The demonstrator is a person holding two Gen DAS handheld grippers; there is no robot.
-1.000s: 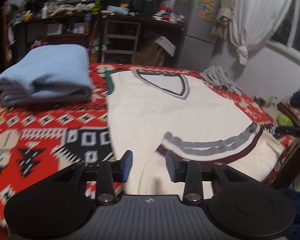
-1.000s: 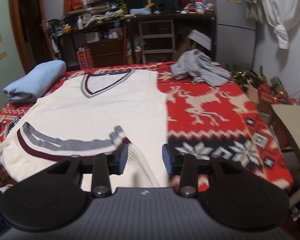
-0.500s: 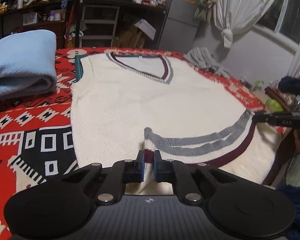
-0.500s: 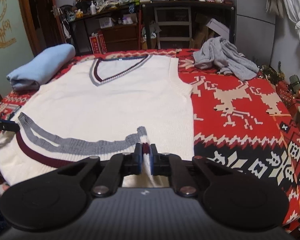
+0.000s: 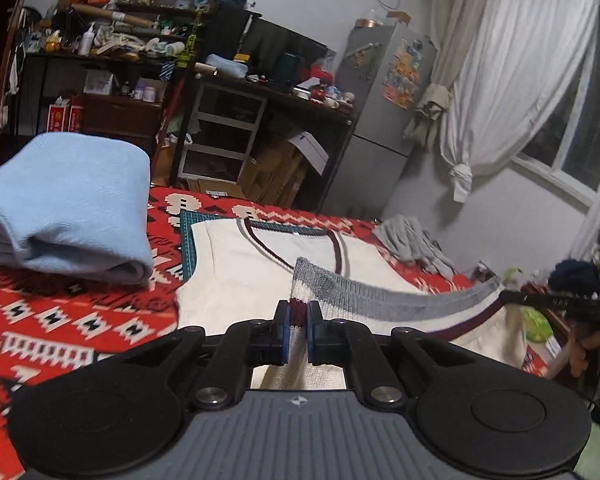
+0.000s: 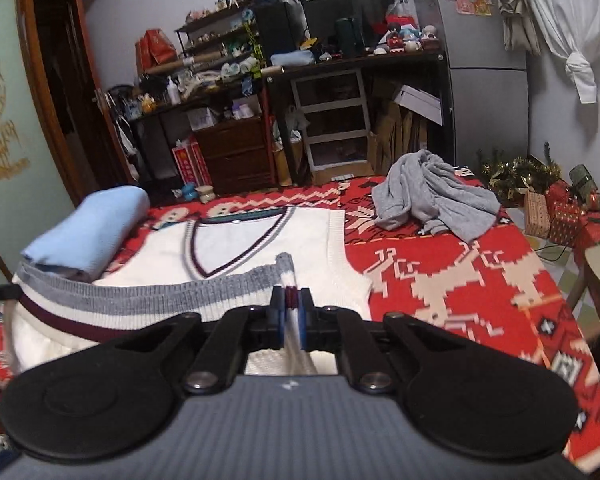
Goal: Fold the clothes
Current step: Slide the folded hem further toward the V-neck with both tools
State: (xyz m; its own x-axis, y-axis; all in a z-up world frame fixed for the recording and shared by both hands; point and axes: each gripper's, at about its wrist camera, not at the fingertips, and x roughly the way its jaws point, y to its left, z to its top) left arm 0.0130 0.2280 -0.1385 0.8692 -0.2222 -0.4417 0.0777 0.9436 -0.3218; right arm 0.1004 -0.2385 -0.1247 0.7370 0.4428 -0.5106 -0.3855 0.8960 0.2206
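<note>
Grippers both clamping vest hem: your left gripper (image 5: 298,334) pinching one corner of cream vest (image 5: 236,280), your right gripper (image 6: 290,318) pinching other. Hem hanging raised between them, vest body lying on red patterned blanket (image 6: 460,280). Folded blue garment (image 5: 68,204) sitting left, grey heap (image 6: 432,196) far right.

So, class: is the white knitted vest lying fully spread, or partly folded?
Partly folded: both grippers, left gripper and right gripper, lift the white vest's striped hem above its chest.

Grey walls, cluttered dark shelving (image 6: 228,80), grey fridge (image 5: 380,128), knotted white curtain (image 5: 500,80) by window (image 5: 580,132), dim light
</note>
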